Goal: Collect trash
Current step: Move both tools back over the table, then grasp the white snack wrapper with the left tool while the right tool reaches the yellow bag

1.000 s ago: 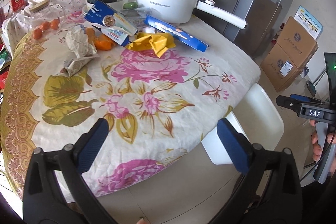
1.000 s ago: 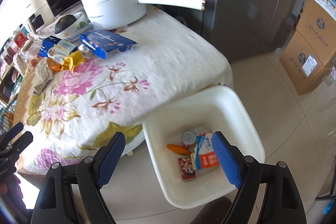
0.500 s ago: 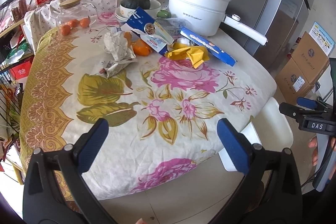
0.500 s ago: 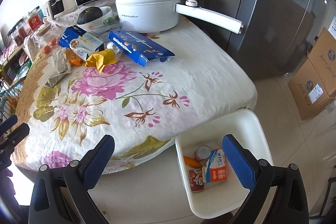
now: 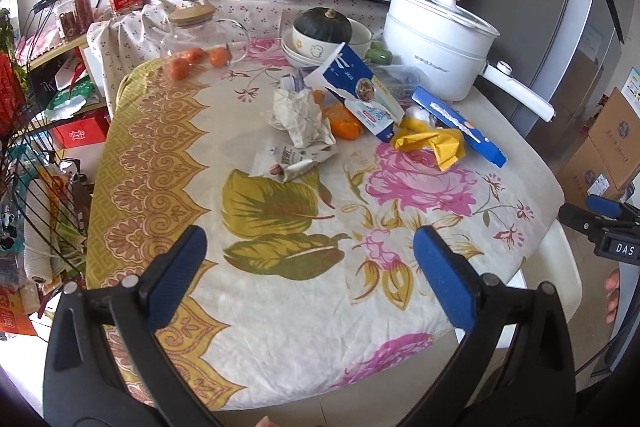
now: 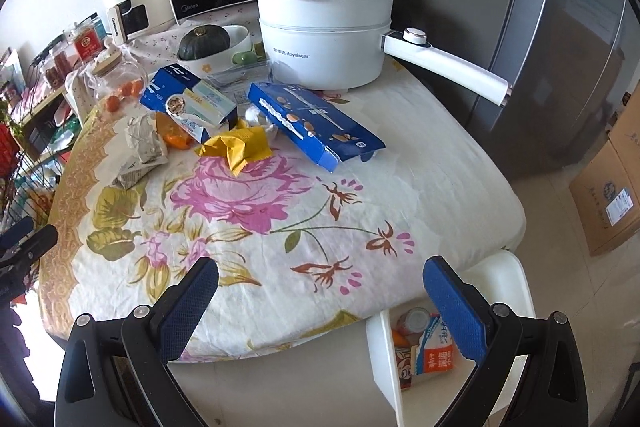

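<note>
Trash lies in a heap at the far side of the flowered table: crumpled paper [image 5: 298,115], a flat white wrapper [image 5: 290,163], a yellow wrapper [image 5: 434,143] [image 6: 236,143], a long blue box [image 6: 316,121] [image 5: 460,125], a blue-and-white carton [image 5: 360,95] [image 6: 188,99] and orange peel [image 5: 344,125]. My left gripper [image 5: 308,267] is open and empty above the table's near part. My right gripper [image 6: 320,295] is open and empty over the table's near edge. Below it on the floor stands the white bin [image 6: 516,279] [image 5: 568,275], holding a carton, a can and other scraps.
A white electric pot [image 6: 324,39] with a long handle, a bowl with a dark squash [image 5: 324,27], and a glass jar with oranges [image 5: 196,43] stand behind the heap. A microwave, a fridge, cardboard boxes [image 6: 608,203] and a wire rack [image 5: 36,187] surround the table.
Both grippers have drawn back and risen away from the bin, so more of the table and its trash shows. The right jaws stand slightly wider than a second ago.
</note>
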A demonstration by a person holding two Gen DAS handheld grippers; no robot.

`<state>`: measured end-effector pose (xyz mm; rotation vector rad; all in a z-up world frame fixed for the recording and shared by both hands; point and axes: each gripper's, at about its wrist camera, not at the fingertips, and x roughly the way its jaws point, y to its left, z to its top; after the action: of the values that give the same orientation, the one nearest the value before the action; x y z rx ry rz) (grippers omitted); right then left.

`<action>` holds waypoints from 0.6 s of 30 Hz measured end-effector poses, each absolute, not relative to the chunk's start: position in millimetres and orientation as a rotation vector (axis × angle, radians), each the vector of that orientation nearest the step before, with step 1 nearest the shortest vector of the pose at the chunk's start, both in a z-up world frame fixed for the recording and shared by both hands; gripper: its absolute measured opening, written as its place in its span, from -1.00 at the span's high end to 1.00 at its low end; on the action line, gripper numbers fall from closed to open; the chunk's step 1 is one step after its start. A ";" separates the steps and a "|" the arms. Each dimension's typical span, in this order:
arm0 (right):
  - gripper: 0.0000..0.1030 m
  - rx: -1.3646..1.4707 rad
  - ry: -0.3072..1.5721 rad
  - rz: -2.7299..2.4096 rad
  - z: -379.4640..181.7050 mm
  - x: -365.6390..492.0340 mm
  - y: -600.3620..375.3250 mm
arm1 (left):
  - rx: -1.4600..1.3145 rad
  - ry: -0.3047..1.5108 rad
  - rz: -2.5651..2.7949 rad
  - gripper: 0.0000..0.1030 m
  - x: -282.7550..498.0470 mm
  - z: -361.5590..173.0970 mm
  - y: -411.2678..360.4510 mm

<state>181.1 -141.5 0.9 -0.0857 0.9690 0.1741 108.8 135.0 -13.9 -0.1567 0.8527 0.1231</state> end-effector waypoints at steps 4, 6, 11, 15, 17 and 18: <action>-1.00 -0.074 0.932 0.172 5.1 193.3 -138.9 | -0.147 0.867 0.152 -0.99 120.4 -20.7 151.8; -1.00 -0.074 0.917 0.166 5.4 200.1 -138.1 | -0.134 0.864 0.176 -0.99 127.0 -26.7 161.0; -1.00 -0.048 0.942 0.186 -5.5 221.7 -135.0 | -0.174 0.854 0.166 -0.99 146.1 -42.8 176.7; -1.00 -0.031 0.989 0.205 -21.5 238.5 -129.8 | -0.181 0.847 0.093 -0.99 163.2 -50.3 171.0; -1.00 -0.025 1.007 0.207 -28.7 245.8 -127.6 | -0.143 0.873 0.062 -0.99 173.4 -56.3 164.9; -1.00 -0.023 1.015 0.207 -32.2 249.9 -126.7 | -0.123 0.888 0.050 -0.99 177.9 -60.6 162.2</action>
<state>249.9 -126.7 -32.2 -0.0233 1.0155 0.2068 177.9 162.2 -60.6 -0.1233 0.8883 0.0502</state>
